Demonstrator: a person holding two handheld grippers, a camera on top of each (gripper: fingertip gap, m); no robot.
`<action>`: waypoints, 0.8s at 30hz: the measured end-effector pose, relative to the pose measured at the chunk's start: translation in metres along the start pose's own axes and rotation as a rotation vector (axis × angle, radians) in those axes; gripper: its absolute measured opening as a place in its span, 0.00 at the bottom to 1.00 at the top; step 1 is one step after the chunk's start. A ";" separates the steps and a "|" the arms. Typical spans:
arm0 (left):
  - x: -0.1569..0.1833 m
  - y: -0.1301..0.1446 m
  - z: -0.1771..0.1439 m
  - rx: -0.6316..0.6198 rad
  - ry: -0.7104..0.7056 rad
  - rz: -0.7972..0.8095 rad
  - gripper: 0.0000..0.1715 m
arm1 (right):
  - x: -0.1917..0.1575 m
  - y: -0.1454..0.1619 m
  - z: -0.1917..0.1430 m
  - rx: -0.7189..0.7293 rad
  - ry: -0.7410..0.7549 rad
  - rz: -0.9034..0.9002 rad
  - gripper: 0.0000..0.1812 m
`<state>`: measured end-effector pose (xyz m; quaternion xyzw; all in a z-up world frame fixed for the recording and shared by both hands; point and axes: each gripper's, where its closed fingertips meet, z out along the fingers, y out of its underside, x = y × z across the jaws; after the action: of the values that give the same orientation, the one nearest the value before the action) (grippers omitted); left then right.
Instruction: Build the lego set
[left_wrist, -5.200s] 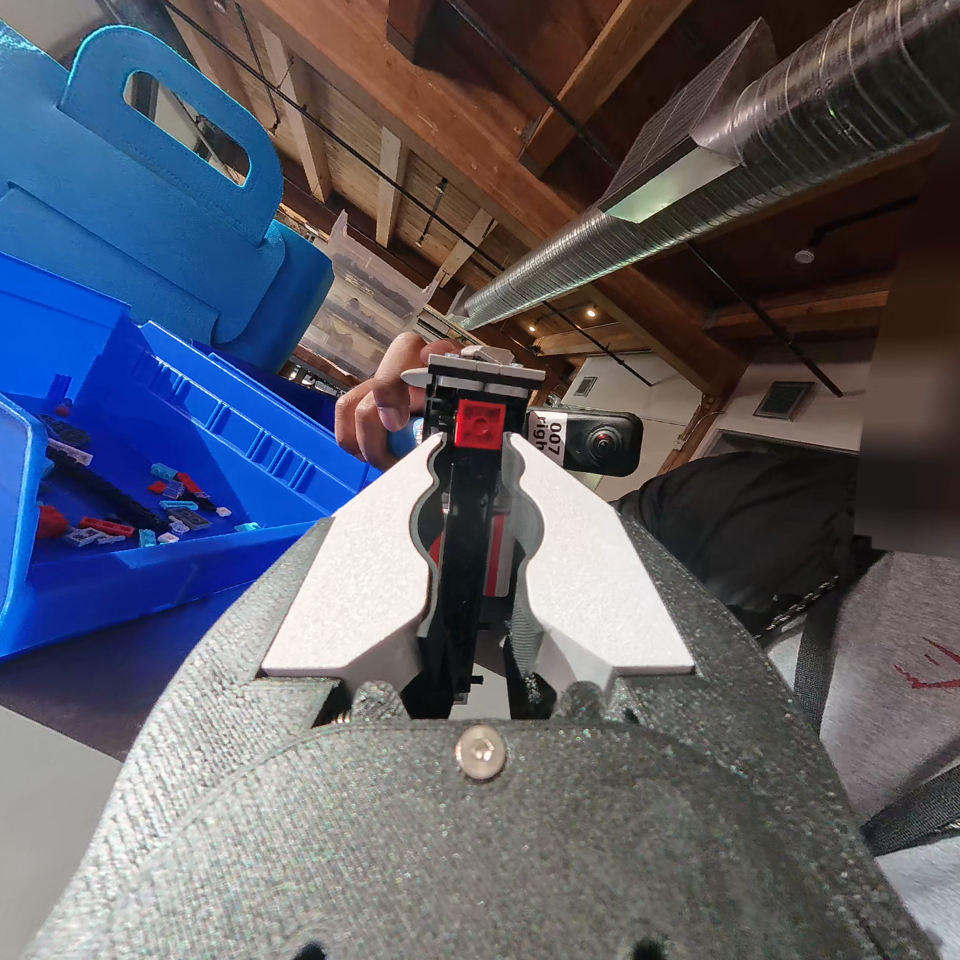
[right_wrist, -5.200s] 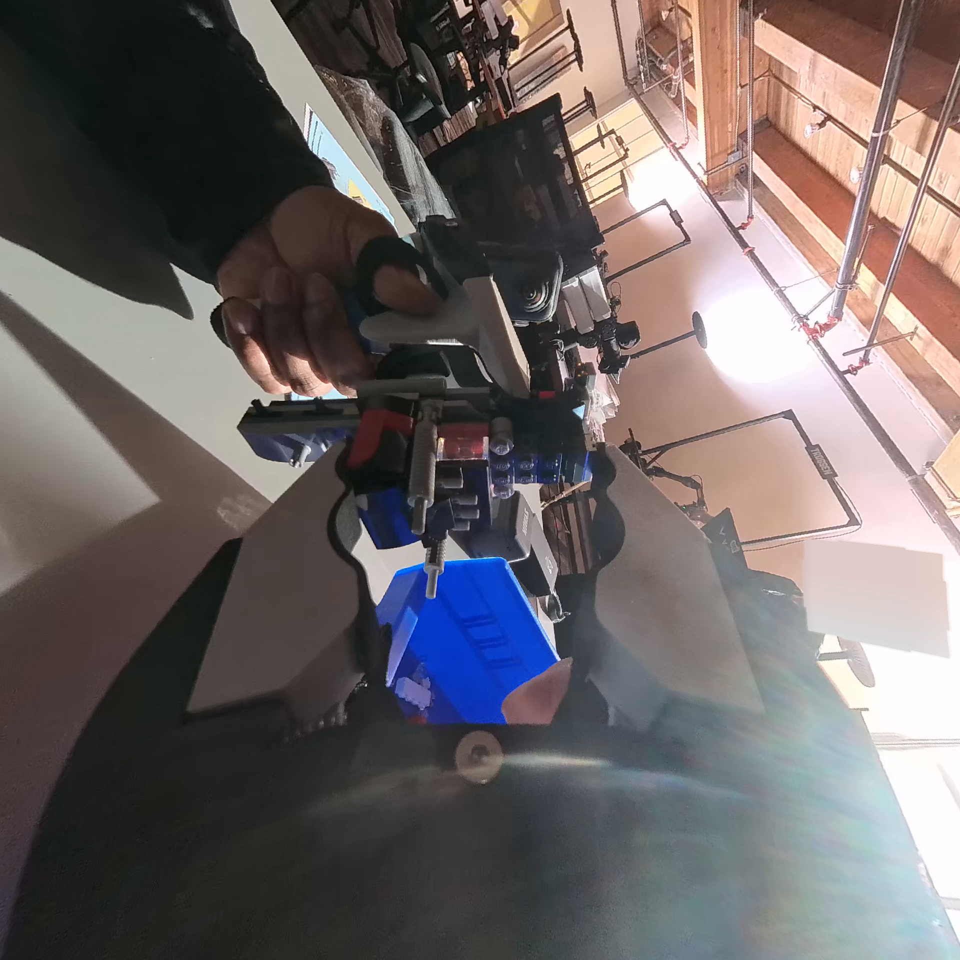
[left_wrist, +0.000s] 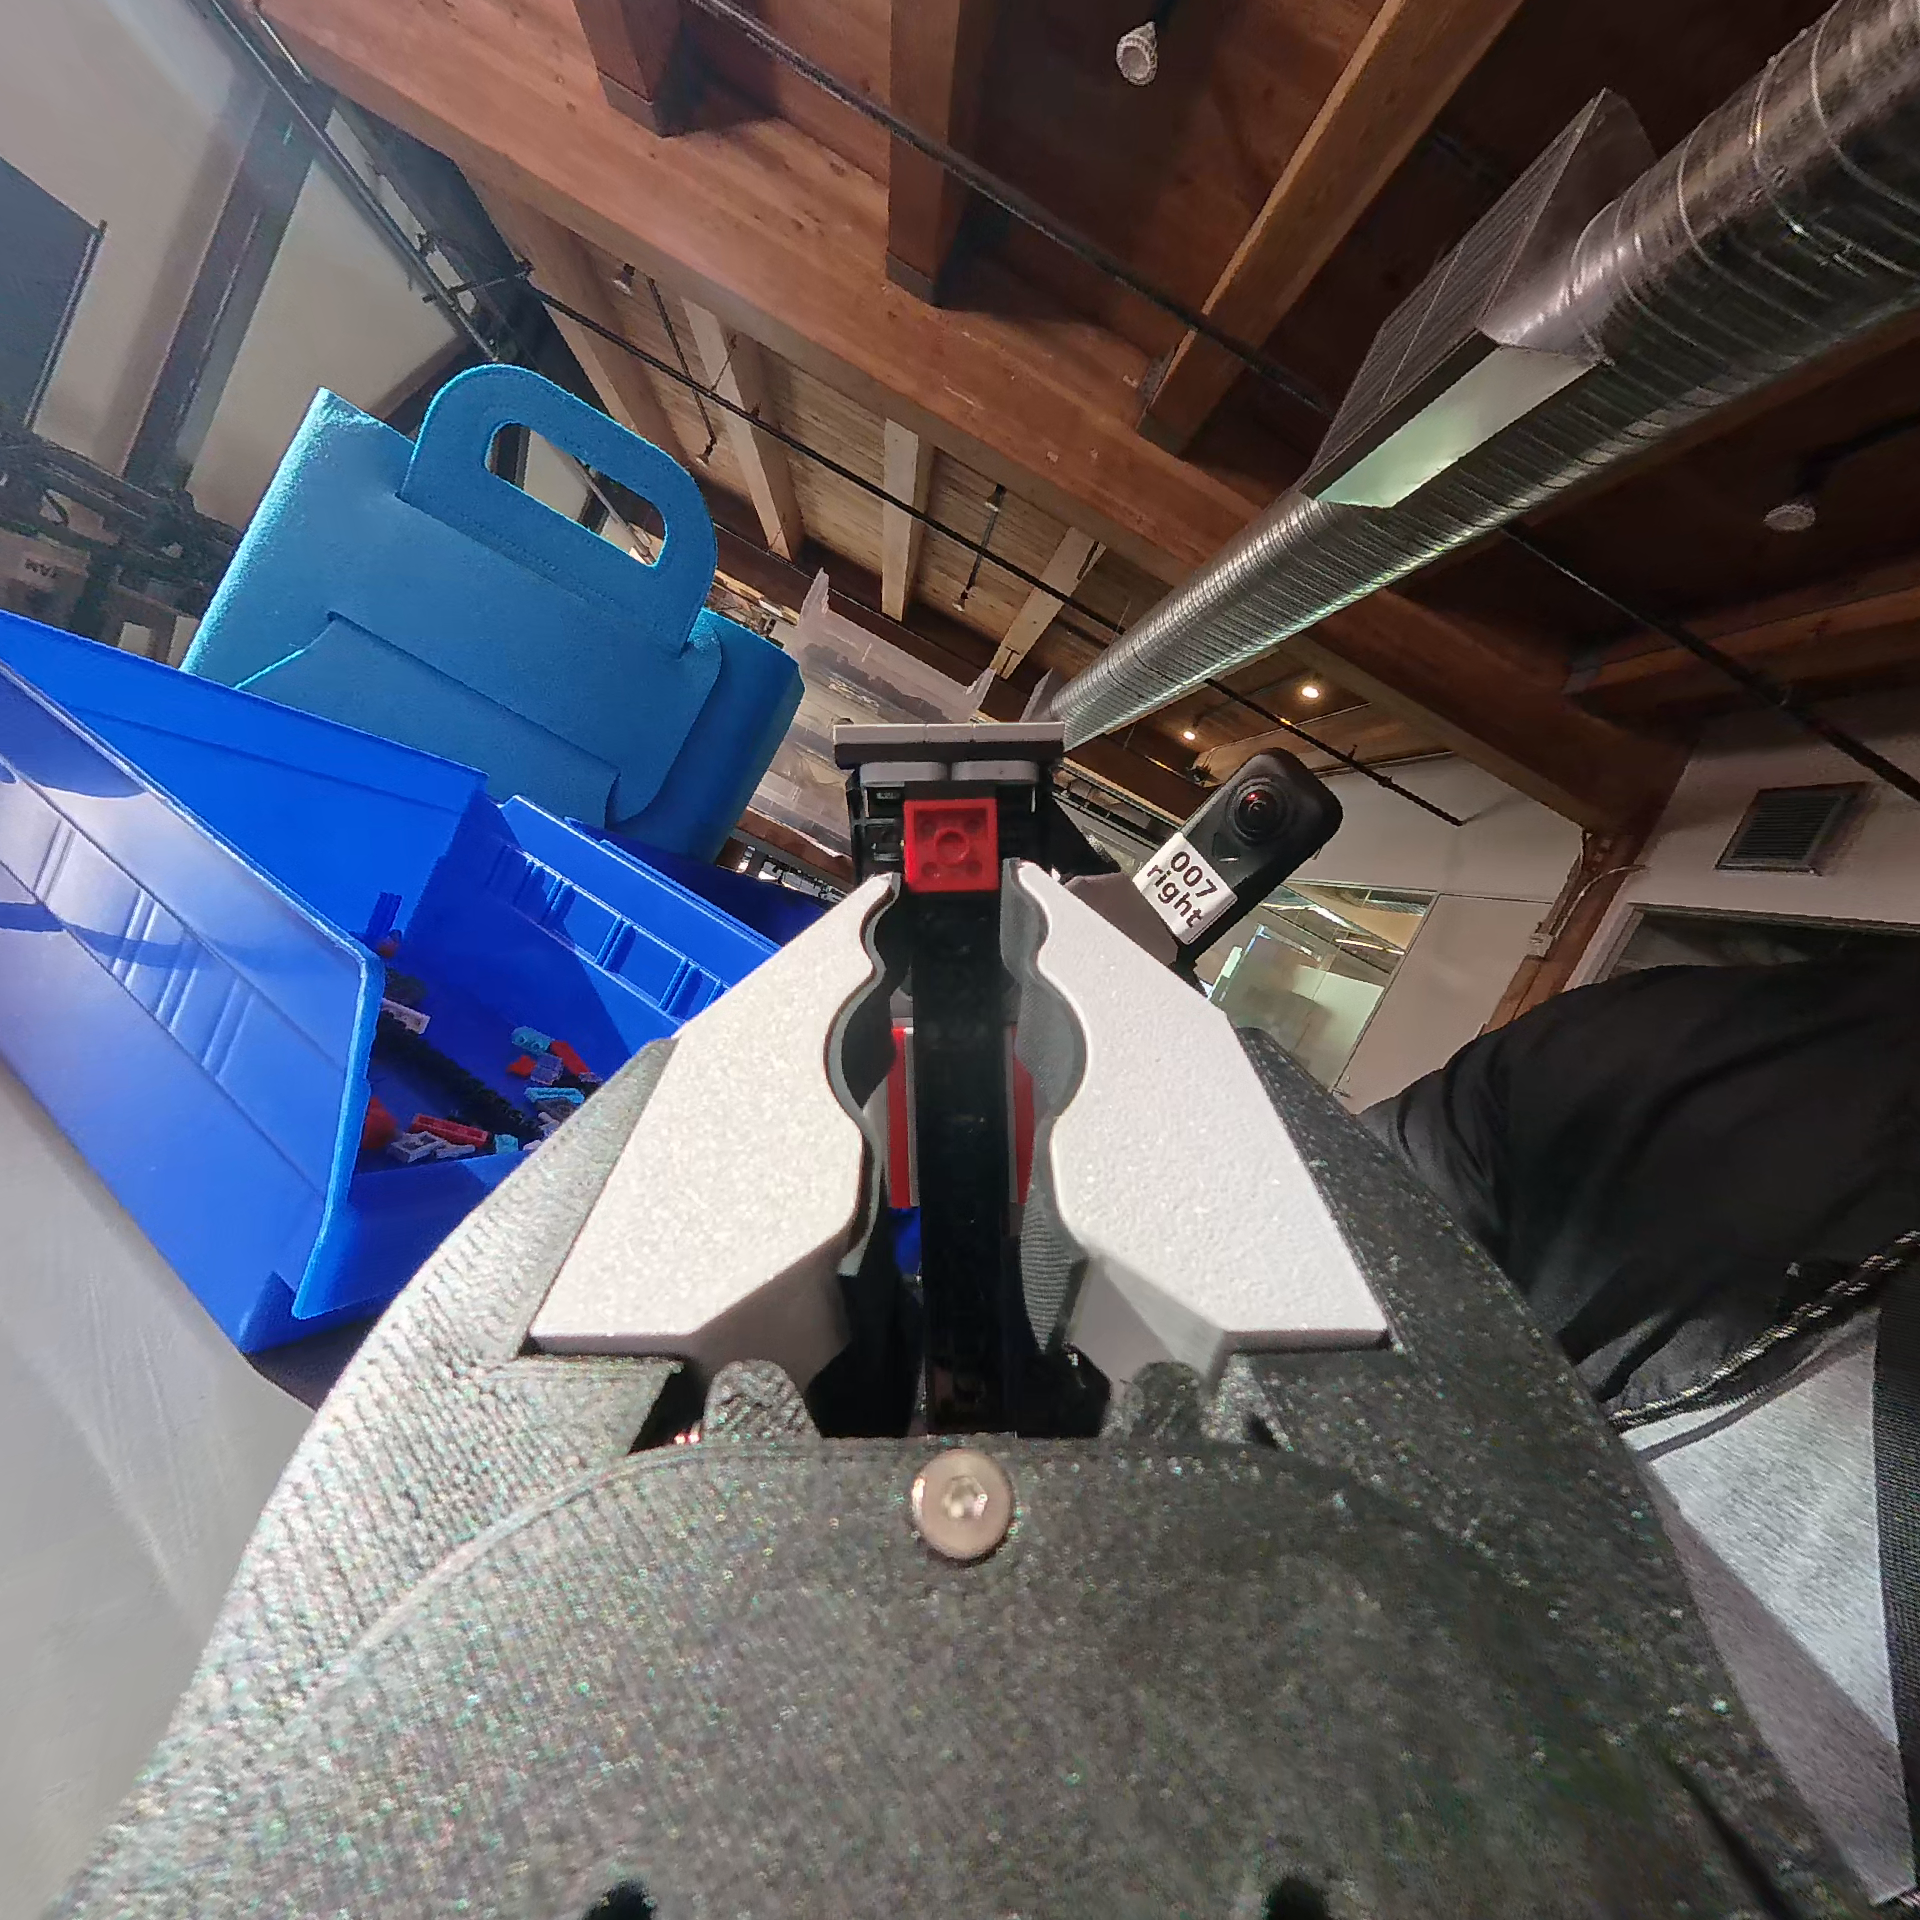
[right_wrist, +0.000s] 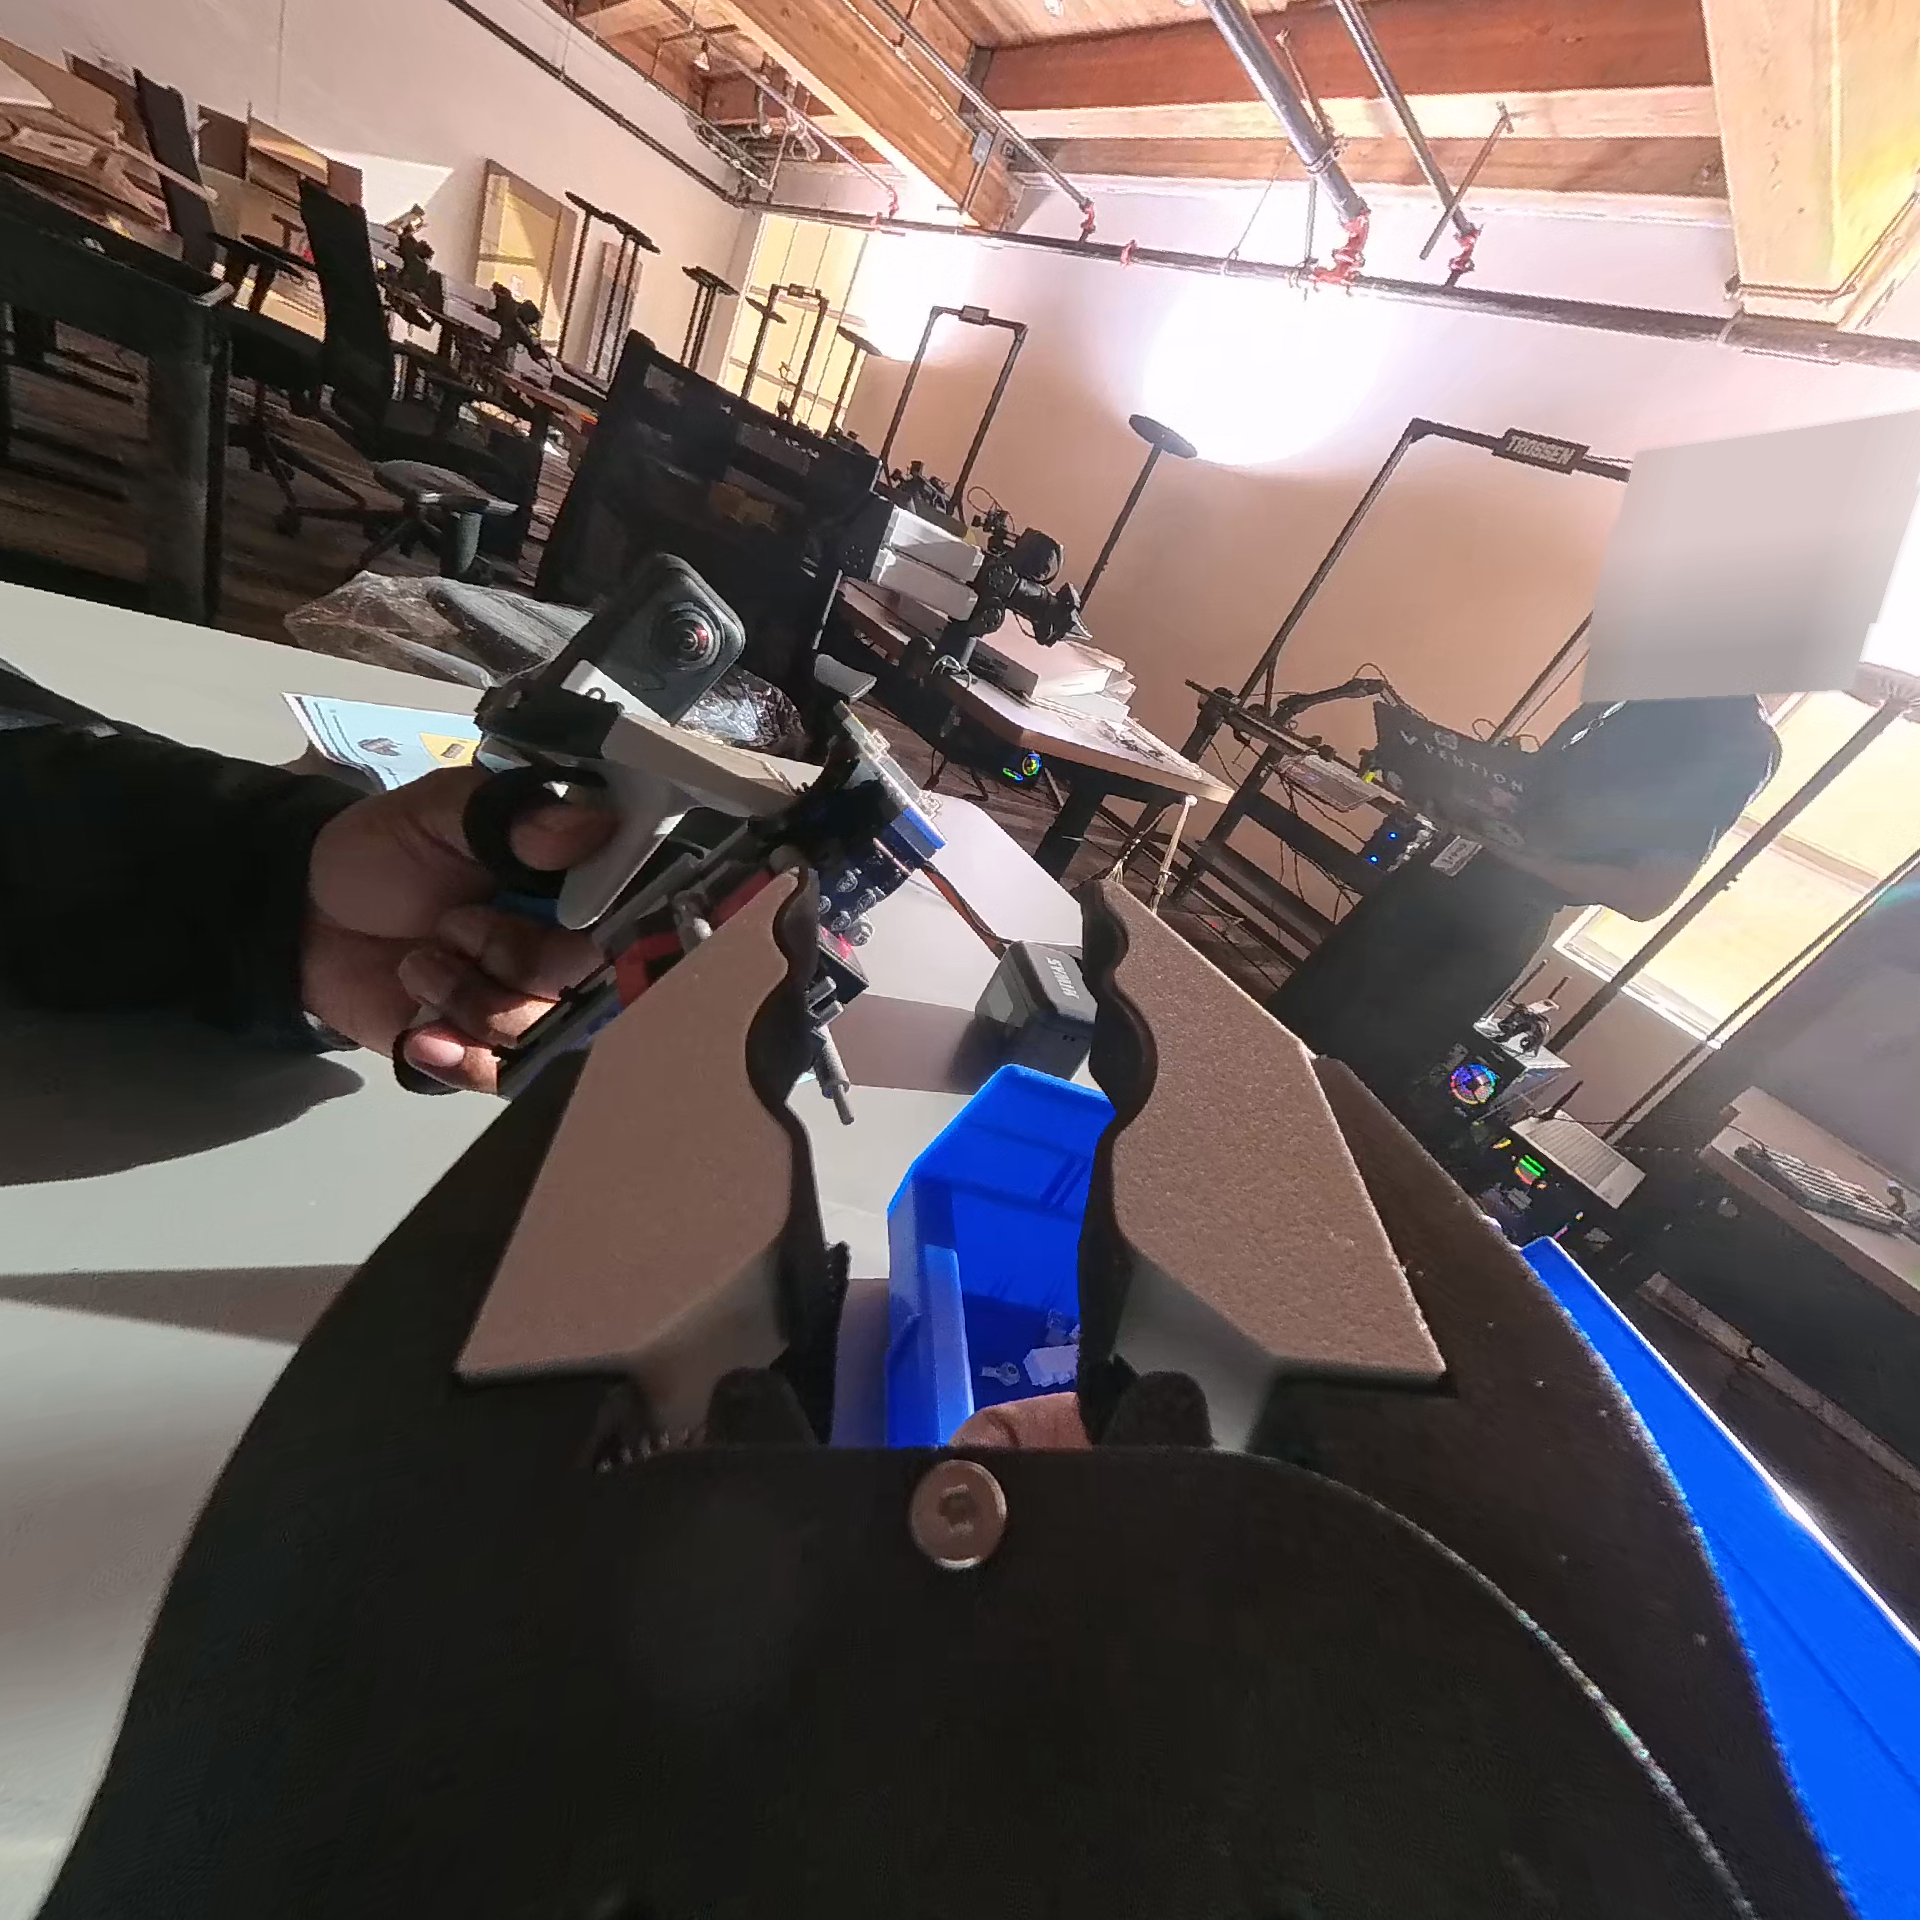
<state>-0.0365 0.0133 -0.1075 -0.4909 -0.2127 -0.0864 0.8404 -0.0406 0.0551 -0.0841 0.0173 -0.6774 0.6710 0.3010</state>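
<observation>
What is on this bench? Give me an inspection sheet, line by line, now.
Surface: grey table, sun patches and shadows.
Job's things: Lego build, black with a red plate at its tip; loose Lego pieces in the blue bin.
Clutter: blue felt bag behind the bin; printed sheet and small grey box on the table.
Grippers: left tool shut on the Lego build; right tool open, empty.
Cables: one cable runs to the grey box.
Surroundings: wooden ceiling, metal duct, office chairs.

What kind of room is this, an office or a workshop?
Probably a shared lab or workshop: exposed wood ceiling beams, a metal air duct, rows of desks with office chairs, and metal frame rigs holding equipment.
</observation>
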 end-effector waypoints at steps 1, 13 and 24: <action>0.000 0.000 0.000 0.000 -0.001 0.000 0.10 | 0.000 0.000 0.000 0.001 0.000 0.001 0.29; -0.001 0.001 0.000 -0.004 -0.004 0.005 0.10 | 0.001 -0.001 -0.001 0.008 0.001 0.019 0.29; -0.003 -0.003 -0.002 0.021 -0.017 0.002 0.10 | 0.050 -0.061 -0.017 0.265 0.074 0.447 0.29</action>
<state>-0.0396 0.0101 -0.1068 -0.4829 -0.2203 -0.0791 0.8438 -0.0483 0.0835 -0.0089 -0.1181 -0.5593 0.8038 0.1647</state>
